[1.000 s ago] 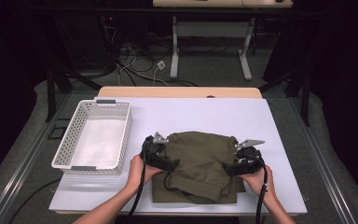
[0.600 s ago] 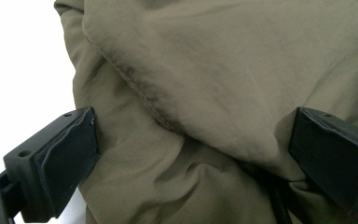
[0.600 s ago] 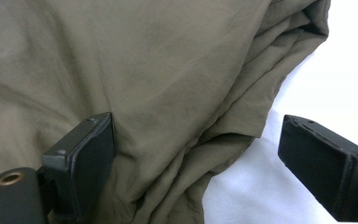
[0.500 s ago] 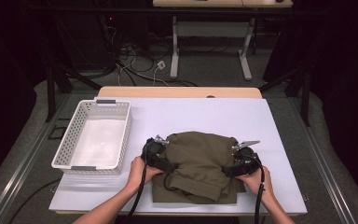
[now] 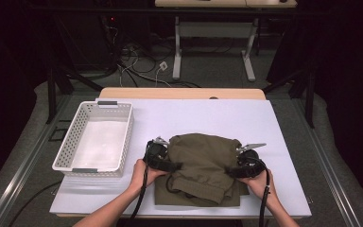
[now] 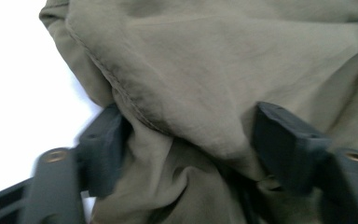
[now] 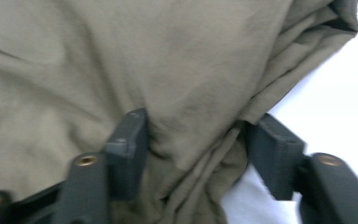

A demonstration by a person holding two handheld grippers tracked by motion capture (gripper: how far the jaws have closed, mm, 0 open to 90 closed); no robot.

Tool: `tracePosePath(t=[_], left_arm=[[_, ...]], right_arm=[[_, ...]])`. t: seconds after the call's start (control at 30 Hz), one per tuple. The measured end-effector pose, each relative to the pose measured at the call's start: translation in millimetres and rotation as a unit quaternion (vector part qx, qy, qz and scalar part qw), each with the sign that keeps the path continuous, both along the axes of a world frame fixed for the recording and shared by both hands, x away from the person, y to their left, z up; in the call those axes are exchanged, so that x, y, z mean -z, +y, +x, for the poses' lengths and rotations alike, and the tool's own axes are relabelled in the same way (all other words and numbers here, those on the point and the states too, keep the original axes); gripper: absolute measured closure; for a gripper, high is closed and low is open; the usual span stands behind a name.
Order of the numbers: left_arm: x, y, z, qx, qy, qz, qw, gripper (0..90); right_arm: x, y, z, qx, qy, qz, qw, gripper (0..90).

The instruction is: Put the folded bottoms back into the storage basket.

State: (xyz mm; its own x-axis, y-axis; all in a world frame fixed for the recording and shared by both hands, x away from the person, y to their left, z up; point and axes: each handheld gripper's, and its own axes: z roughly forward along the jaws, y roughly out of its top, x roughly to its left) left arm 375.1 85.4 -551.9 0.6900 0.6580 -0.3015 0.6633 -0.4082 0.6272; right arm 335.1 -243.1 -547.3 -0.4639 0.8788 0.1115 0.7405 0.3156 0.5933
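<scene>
Both grippers, left (image 5: pixel 170 166) and right (image 5: pixel 231 171), have just been closing, bunching the folded olive garment (image 5: pixel 203 165) between jaws; grasp step, next lift toward white basket (image 5: pixel 123 142).

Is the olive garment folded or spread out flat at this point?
Folded. The olive garment lies as a compact layered bundle on the white table, with stacked edges along its near side.

two bare forearms with no sleeves, each hand on a black two-jaw handheld gripper, left (image 5: pixel 163 163) and right (image 5: pixel 240 168), with blocky matte-black jaws, brass-coloured screw heads at the jaw bases, a grey three-cornered top plate and a trailing black cable.
</scene>
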Motion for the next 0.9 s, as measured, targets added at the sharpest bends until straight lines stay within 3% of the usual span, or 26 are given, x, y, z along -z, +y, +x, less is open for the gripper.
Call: tracePosePath(t=[0.03, 0.27, 0.47, 0.9], left_arm=[[0.7, 0.0, 0.0, 0.003, 0.006, -0.011, 0.9999, 37.8], [4.2, -1.5, 1.9, 0.015, 0.013, -0.032, 0.9993, 58.7], [7.5, -0.8, 4.4, 0.024, 0.016, -0.051, 0.9983, 74.0], [1.1, 4.9, 2.6, 0.032, -0.001, -0.084, 0.9959, 80.6]], right_arm=[[0.2, 0.7, 0.1, -0.004, -0.003, 0.002, 1.0, 49.1], [0.7, 2.8, -0.1, -0.02, 0.003, 0.023, 0.9995, 69.1], [2.5, 0.8, 0.2, -0.034, -0.001, 0.042, 0.9985, 76.9], [-1.0, 2.0, -3.7, -0.046, -0.029, 0.043, 0.9976, 81.9]])
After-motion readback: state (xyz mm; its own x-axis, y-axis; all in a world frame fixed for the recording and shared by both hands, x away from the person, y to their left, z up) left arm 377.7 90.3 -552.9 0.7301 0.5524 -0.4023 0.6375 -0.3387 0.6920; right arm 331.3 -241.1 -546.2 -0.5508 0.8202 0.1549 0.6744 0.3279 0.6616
